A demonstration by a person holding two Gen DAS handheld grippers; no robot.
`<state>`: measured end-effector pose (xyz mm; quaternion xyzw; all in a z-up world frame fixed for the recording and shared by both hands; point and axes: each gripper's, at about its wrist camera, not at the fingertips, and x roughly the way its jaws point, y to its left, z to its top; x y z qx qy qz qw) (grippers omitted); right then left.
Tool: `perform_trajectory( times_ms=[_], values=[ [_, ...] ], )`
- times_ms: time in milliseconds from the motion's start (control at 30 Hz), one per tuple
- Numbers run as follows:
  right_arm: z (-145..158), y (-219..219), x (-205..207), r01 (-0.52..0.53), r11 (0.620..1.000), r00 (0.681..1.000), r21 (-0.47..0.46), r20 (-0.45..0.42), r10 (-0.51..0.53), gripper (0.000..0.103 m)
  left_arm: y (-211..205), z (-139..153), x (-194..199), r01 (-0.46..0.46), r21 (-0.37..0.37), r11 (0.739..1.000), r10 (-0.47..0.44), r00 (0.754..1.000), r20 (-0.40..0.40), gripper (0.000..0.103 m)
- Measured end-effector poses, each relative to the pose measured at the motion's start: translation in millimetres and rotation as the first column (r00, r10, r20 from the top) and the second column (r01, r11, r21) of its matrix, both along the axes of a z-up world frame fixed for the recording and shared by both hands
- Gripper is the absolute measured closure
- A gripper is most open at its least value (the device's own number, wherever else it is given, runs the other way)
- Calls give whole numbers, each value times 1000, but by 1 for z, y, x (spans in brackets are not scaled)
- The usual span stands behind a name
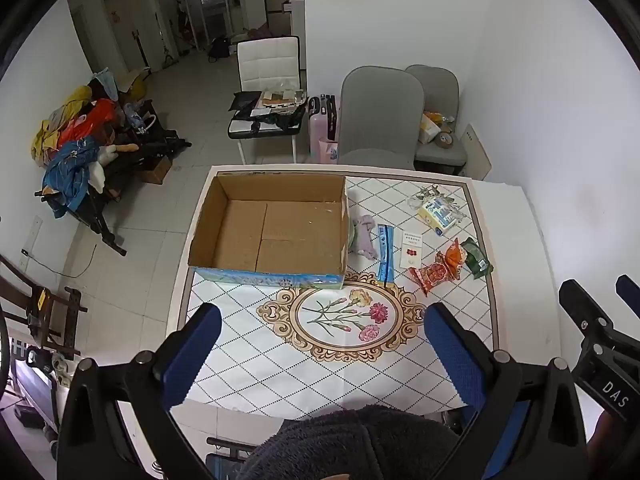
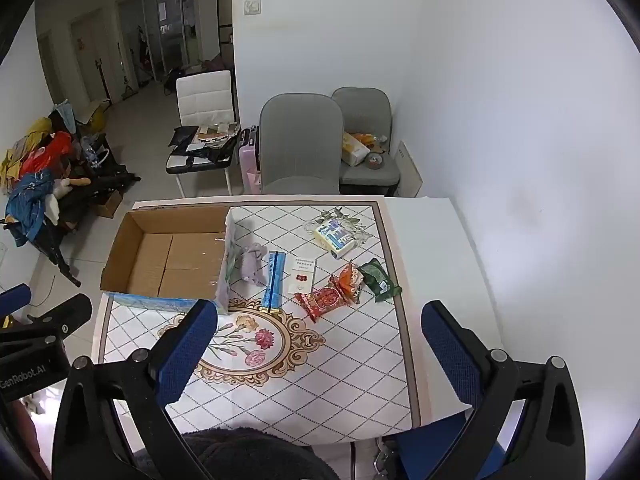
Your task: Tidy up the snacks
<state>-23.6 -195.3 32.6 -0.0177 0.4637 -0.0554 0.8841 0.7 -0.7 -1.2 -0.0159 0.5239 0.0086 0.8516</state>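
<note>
An empty cardboard box (image 1: 280, 236) (image 2: 176, 260) stands open on the table's left half. To its right lie the snacks: a red packet (image 1: 432, 276) (image 2: 324, 300), an orange packet (image 1: 454, 258) (image 2: 350, 280), a green packet (image 1: 476, 258) (image 2: 378, 280), a yellow-blue pack (image 1: 438, 216) (image 2: 336, 238), a blue stick pack (image 1: 386, 254) (image 2: 274, 282) and a white card (image 1: 412, 250) (image 2: 302, 276). My left gripper (image 1: 322, 340) hovers open above the table's near edge. My right gripper (image 2: 320, 344) hangs open beside it, high over the table, holding nothing.
A grey cloth (image 1: 366, 236) (image 2: 252, 266) lies against the box's right wall. The table (image 1: 340, 376) carries a diamond-patterned cover with a flower medallion. Two grey chairs (image 1: 380, 116) stand behind it by the white wall. A dark fleece sleeve (image 1: 348, 440) fills the bottom.
</note>
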Motion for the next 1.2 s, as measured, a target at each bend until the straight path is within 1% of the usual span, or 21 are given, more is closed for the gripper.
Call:
perform_trajectory(
  times_ms=[33, 333, 400, 433, 533, 567, 667, 1200],
  values=[
    [0, 0, 0, 1, 1000, 1000, 0, -3, -1, 0, 0, 0, -1, -3, -1, 1000, 3, 1000, 16, 0],
    [6, -3, -1, -7, 1000, 1000, 14, -8, 7, 0, -7, -3, -11, -13, 16, 1000, 12, 1000, 22, 0],
    [12, -7, -3, -13, 1000, 1000, 28, -11, 13, 0, 2, 8, -10, -21, 10, 1000, 20, 1000, 23, 0],
    [11, 2, -3, -18, 1000, 1000, 12, -14, 18, 0, 3, 10, -11, -25, 11, 1000, 25, 999, 31, 0],
    [15, 0, -3, -20, 1000, 1000, 8, -10, 20, 0, 6, 15, -13, -37, 14, 999, 36, 998, 54, 0],
    [10, 0, -2, -23, 1000, 1000, 10, -8, 23, 0, 6, 17, -14, -41, 12, 999, 40, 997, 61, 0],
    [9, 2, -3, -25, 1000, 1000, 4, -8, 25, 0, 6, 19, -16, -51, 14, 999, 50, 996, 72, 0],
    [10, 6, 2, -8, 1000, 1000, -9, 13, 8, 0, 13, 20, -12, -53, 7, 999, 53, 995, 84, 0]
  ],
)
